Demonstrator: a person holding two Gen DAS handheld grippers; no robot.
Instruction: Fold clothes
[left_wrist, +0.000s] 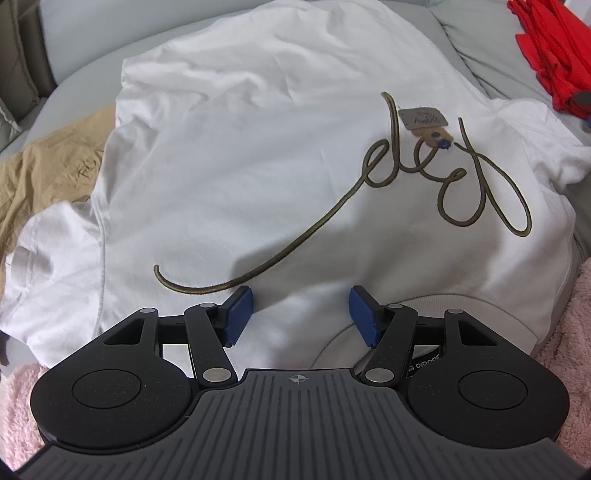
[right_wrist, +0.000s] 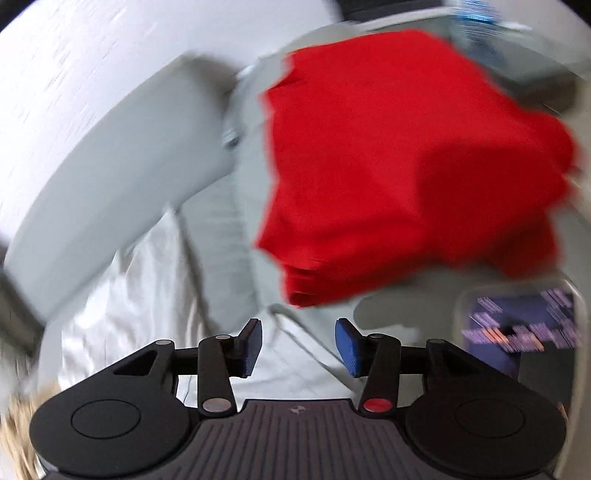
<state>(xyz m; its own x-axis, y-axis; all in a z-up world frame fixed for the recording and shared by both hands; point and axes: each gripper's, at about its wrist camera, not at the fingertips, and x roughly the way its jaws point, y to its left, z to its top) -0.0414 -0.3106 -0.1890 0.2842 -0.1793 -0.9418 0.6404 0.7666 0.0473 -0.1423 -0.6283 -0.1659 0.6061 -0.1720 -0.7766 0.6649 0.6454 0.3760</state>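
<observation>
White T-shirt (left_wrist: 258, 166) lies spread face up across the grey sofa (left_wrist: 480, 48), collar nearest you, its hem at the far end, and it is not yet folded. It is big and limp, so if you lift it by one edge alone the far half will likely drag and bunch; the left sleeve (left_wrist: 48, 258) already lies crumpled over the tan garment (left_wrist: 48, 162), and a careless pull could bring that one along. On the right, the folded red garment (right_wrist: 406, 166) sits well clear of the shirt; sweep your right hand back low and you may knock its stack open. The pink fleece (left_wrist: 576, 332) at the near edge could snag under the collar. The small hang tag (left_wrist: 424, 122) sits on the gold script; fold over it and you will get a lump.

Your left gripper (left_wrist: 301, 314) hovers just above the chest near the collar, fingers released and empty. Your right gripper (right_wrist: 298, 347) shows in a blurred view, fingers parted with nothing between them.
</observation>
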